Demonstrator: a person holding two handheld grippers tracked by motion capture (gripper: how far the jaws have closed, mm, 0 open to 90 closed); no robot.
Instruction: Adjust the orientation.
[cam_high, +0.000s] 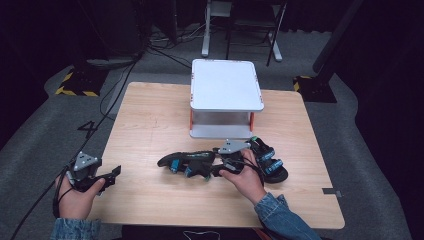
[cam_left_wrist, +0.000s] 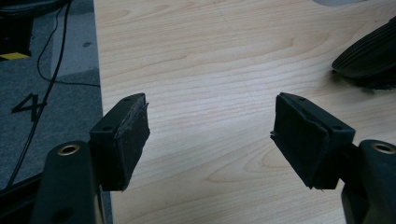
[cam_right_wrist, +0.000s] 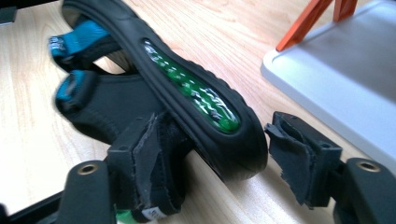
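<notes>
A person stands at the near edge of a wooden table (cam_high: 150, 120), a two-jaw gripper in each hand. The right gripper (cam_right_wrist: 212, 161) sits a little right of the middle of the table, toward the near edge, and its jaws straddle the heel end of a black sandal (cam_right_wrist: 187, 98) that lies tipped on its side, so the sole with its green inlay faces the camera on that gripper. The left pad presses against the strap side of the sandal, while the right pad stands just off the sole with a sliver of gap, so the jaws are not yet clamped on it. From above, that sandal (cam_high: 187, 162) stretches leftward from the right gripper (cam_high: 212, 167) across the middle of the table, its blue strap tabs showing. A second black sandal (cam_high: 270, 161) lies just beside the right hand (cam_high: 245, 177), closer to the right edge, resting flat with its straps up. Behind both, at the far edge's middle, stands a small white shelf (cam_high: 227, 85) with orange posts, its lower tray close to the sandals. The left gripper (cam_high: 107, 177) hovers near the near-left corner, held in the left hand (cam_high: 75, 197); its jaws gape wide with nothing but bare wood between them, and the toe of the tipped sandal (cam_left_wrist: 371, 53) lies well apart from them.
</notes>
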